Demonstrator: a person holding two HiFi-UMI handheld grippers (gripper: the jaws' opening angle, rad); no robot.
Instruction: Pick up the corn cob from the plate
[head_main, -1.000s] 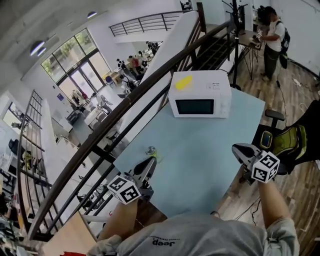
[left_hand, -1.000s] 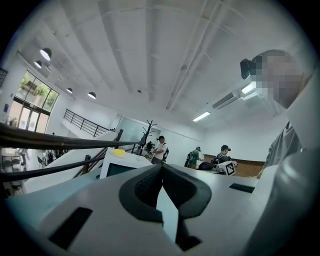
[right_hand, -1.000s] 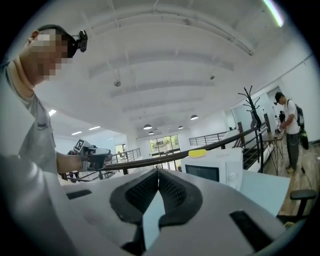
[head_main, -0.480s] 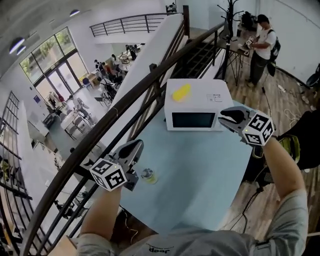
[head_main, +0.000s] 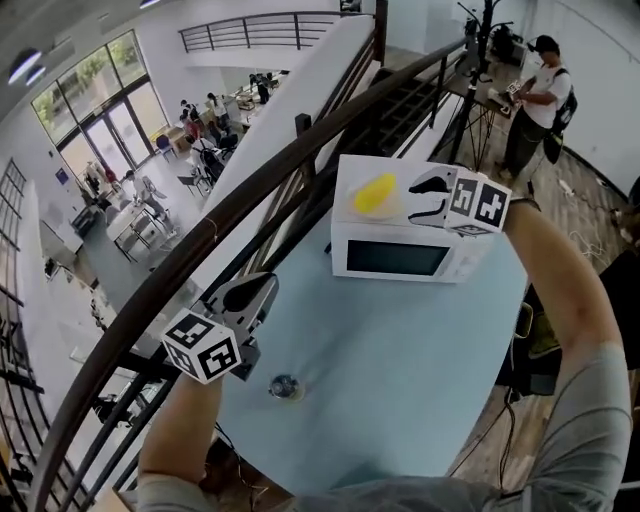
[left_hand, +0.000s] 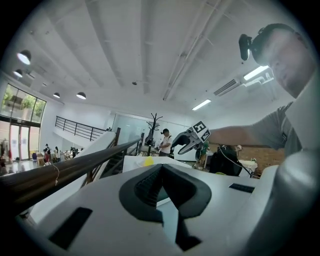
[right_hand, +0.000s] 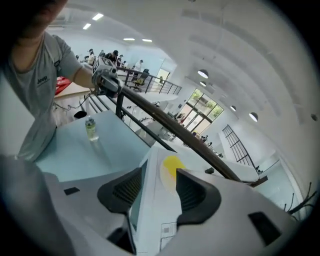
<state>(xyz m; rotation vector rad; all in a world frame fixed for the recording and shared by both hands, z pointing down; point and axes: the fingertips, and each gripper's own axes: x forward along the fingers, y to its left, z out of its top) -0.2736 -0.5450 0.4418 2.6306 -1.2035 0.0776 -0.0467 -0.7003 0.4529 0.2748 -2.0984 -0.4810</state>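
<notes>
Item 1. Right gripper (head_main: 413, 199): held over the top of the microwave (head_main: 395, 257). The jaws stand apart and have just been opening. Nothing is pressed between the pads.

Item 2. Corn cob (head_main: 375, 192): yellow, lying on a pale plate (head_main: 398, 212) that is hard to tell from the white microwave top. It lies just ahead of the right jaws' tips, in line with the gap between them, and is not touched.

Item 3. Left gripper (head_main: 255, 292): held over the bench (head_main: 400, 370) edge beside the dark railing (head_main: 230, 225). The jaws are closed tip to tip and hold nothing. It is well apart from the corn cob, which lies far ahead of these jaws.

Item 4. Small bottle (head_main: 285, 387): upright on the bench, near the left jaws and off to their side, clear of them.

Item 5. Person (head_main: 535, 90): standing on the wooden floor, far beyond both jaws.
</notes>
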